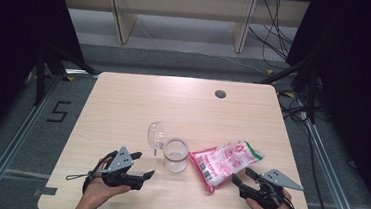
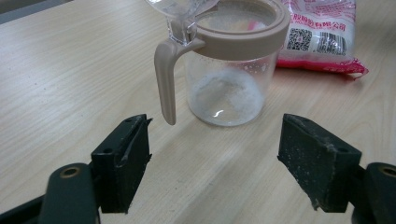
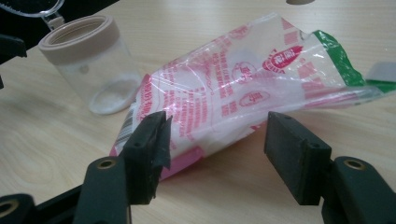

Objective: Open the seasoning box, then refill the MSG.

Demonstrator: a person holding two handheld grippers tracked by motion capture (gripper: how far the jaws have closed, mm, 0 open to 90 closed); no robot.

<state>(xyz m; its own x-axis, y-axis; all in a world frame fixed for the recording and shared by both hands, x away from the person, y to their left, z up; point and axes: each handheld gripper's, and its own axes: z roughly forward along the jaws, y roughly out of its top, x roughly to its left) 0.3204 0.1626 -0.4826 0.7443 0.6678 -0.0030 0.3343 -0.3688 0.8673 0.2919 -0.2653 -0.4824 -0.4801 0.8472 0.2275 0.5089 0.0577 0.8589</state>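
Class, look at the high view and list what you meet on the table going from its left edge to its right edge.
Left gripper → clear plastic jar with a beige rim, its hinged lid open → pink and white plastic bag with a green end → right gripper.

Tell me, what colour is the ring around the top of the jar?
Beige. The ring on the jar shows best in the left gripper view.

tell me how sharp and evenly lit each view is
High view: table evenly lit, surroundings dark, soft overall. Left gripper view: jar fairly sharp, a small glint at its base, near fingers slightly soft. Right gripper view: glare streaks on the plastic bag, its print legible; jar behind a little blurred.
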